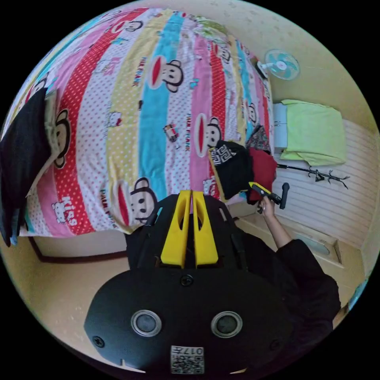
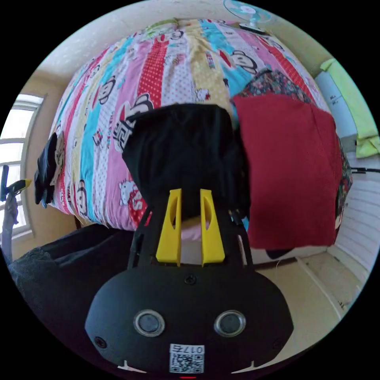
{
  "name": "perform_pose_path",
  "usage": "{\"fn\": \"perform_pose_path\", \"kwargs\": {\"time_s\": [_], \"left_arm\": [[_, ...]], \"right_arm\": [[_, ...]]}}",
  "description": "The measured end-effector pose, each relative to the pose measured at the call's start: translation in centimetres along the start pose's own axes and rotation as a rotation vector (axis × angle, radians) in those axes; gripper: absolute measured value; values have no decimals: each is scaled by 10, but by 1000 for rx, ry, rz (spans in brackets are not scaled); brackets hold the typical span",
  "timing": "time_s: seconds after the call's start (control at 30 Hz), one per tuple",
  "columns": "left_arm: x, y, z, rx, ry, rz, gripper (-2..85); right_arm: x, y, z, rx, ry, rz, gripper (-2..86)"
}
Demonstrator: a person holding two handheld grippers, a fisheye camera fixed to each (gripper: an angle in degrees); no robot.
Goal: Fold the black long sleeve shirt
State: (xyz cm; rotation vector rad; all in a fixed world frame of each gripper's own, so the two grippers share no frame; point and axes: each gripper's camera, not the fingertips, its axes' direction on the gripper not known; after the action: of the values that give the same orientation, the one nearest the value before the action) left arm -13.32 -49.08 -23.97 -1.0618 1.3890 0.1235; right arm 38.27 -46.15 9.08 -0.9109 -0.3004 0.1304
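Note:
The black long sleeve shirt (image 2: 186,154) lies folded into a compact block at the near edge of the bed, with a patterned trim showing at one side. My right gripper (image 2: 190,194) is open, its yellow jaws a little apart over the shirt's near edge. In the left gripper view the same shirt (image 1: 233,166) sits at the bed's right corner, and a hand holds the right gripper (image 1: 259,187) just beside it. My left gripper (image 1: 192,194) is shut with nothing in it, hanging over the bed's front edge.
A folded red garment (image 2: 289,166) lies right beside the black shirt, on a floral cloth (image 2: 273,85). Another dark garment (image 1: 21,158) hangs over the bed's far-left edge. A fan (image 1: 282,65), a green-draped cabinet (image 1: 316,136) and white wall panelling (image 1: 336,198) stand nearby.

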Motion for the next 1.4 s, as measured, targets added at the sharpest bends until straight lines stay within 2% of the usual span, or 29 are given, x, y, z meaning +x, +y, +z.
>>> {"fn": "perform_pose_path", "kwargs": {"time_s": [0.13,0.23,0.27,0.3,0.37,0.4,0.47,0.53,0.6,0.73,0.83,0.93,0.97,1.03,1.07,1.1,1.13,1.17,1.2,1.27,1.33,1.4], "left_arm": [[51,42,58,-37,36,50,-3],[58,88,106,-169,-23,29,0],[52,109,116,-183,-18,5,4],[43,130,120,-173,-4,-33,9],[27,162,117,-116,34,-89,28],[19,183,109,-42,62,-106,88],[11,211,94,62,91,-135,134],[8,233,80,145,177,-126,144],[4,248,74,182,374,-131,159],[6,256,78,189,713,-133,187],[11,263,93,103,941,-142,186],[3,289,99,70,1152,-171,96],[-2,304,85,133,1195,-111,55],[-3,327,46,218,1196,124,42],[1,344,13,257,1152,311,40],[6,367,-23,299,1100,497,38],[8,379,-41,316,1077,582,37],[13,403,-73,329,1015,730,35],[19,427,-99,330,947,862,33],[28,467,-134,354,921,1061,31],[30,504,-161,432,990,1221,29],[30,539,-181,474,1163,1385,25]], "right_arm": [[-14,-43,10,18,-50,-100,88],[-24,-41,64,-148,70,-143,89],[-25,-36,75,-173,93,-142,86],[-26,-23,76,-111,103,-147,74],[-19,-6,57,-13,28,-96,49],[-14,8,35,57,-90,-92,32],[-15,34,-6,177,-284,-139,24],[-29,63,-57,278,-547,-262,20],[-52,78,-91,329,-691,-407,19],[-114,94,-160,403,-878,-698,18],[-160,108,-201,452,-1052,-894,18],[-206,135,-235,533,-997,-1027,17],[-211,139,-241,552,-986,-1046,17],[-227,153,-258,600,-993,-1136,13],[-229,155,-262,599,-1024,-1178,11],[-231,160,-269,590,-1131,-1290,10],[-230,161,-275,578,-1246,-1385,9],[-229,161,-278,580,-1279,-1404,9],[-226,157,-282,611,-1288,-1372,9],[-220,148,-286,684,-1218,-1266,13],[-217,133,-287,735,-1091,-1177,22],[-217,119,-288,758,-1035,-1113,36]]}}
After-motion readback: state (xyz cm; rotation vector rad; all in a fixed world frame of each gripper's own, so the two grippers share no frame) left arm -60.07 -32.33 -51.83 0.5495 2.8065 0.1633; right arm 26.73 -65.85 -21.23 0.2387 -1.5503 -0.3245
